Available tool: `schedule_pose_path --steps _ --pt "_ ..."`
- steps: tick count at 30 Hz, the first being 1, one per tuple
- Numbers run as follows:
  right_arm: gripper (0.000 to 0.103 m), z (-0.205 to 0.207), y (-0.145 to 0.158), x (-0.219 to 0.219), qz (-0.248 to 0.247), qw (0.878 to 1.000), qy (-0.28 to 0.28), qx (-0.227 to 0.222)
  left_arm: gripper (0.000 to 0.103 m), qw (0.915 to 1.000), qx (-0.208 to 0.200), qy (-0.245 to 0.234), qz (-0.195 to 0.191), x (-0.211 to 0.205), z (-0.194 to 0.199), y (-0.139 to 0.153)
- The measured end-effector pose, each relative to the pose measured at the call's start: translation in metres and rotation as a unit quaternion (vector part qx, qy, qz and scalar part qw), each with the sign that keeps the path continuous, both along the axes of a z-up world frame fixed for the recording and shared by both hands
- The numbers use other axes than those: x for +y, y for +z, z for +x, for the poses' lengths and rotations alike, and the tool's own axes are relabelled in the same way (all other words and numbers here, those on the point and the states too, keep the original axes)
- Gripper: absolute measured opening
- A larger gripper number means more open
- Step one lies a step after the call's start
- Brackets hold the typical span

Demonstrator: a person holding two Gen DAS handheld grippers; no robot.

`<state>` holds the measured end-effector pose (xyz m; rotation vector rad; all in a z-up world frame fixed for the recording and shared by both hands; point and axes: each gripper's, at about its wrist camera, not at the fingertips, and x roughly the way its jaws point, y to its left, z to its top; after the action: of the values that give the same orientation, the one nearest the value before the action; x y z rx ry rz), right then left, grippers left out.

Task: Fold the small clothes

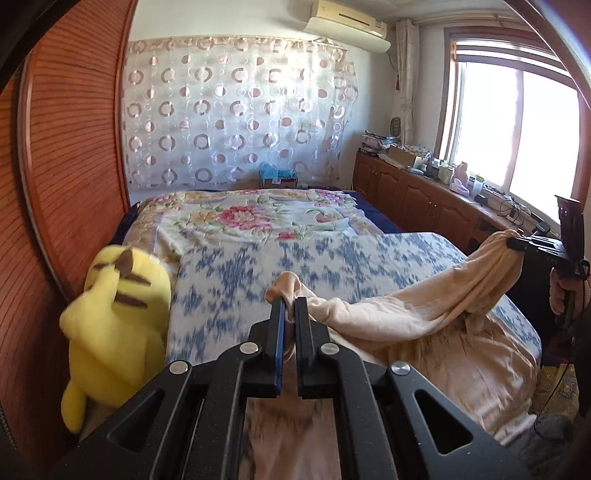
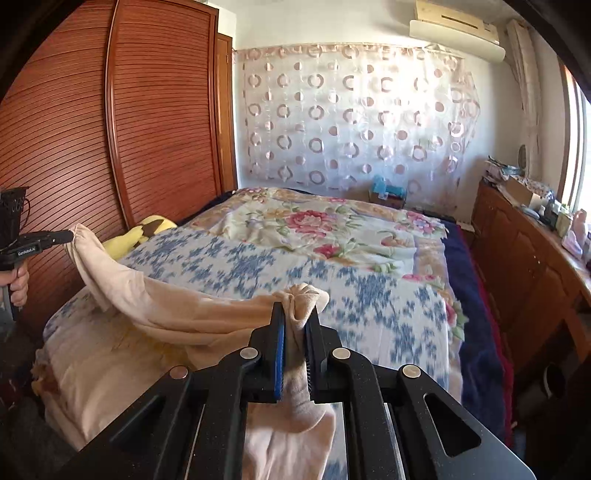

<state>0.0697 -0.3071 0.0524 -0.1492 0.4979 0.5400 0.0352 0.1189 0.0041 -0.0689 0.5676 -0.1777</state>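
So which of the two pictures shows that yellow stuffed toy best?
The left wrist view: the yellow stuffed toy appears almost whole, face included, beside the wooden wardrobe. In the right wrist view only a small part peeks out behind the lifted beige garment.

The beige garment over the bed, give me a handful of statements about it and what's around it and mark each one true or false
1. Both grippers are shut on the beige garment. True: the left gripper and the right gripper each pinch a bunched end.
2. The garment lies flat and folded on the bed. False: it is lifted and hangs slack between the two grippers.
3. A yellow plush toy sits by the wooden wardrobe. True.
4. The bed cover under the garment is plain white. False: it has a blue and white pattern, with a floral quilt farther back.
5. The air conditioner stands on the floor. False: it is mounted high on the wall.
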Motion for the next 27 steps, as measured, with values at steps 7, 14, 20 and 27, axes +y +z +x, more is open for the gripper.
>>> schedule_pose_path --steps 7,14,20,27 --pt "0.009 -0.091 -0.016 -0.047 0.001 0.999 -0.007 0.042 0.006 0.9981 0.042 0.027 -0.036 0.020 -0.073 -0.037" --pt "0.009 -0.103 -0.060 -0.057 -0.013 0.990 -0.002 0.140 0.006 0.9944 0.100 0.029 -0.020 0.015 -0.079 -0.082" --pt "0.034 -0.090 -0.069 -0.045 -0.046 0.987 -0.025 0.155 0.012 0.9941 0.105 0.027 0.001 0.012 -0.080 -0.085" --pt "0.056 -0.095 -0.044 -0.040 -0.038 0.994 -0.034 0.099 0.083 0.9980 0.057 0.025 -0.014 0.010 -0.077 -0.058"
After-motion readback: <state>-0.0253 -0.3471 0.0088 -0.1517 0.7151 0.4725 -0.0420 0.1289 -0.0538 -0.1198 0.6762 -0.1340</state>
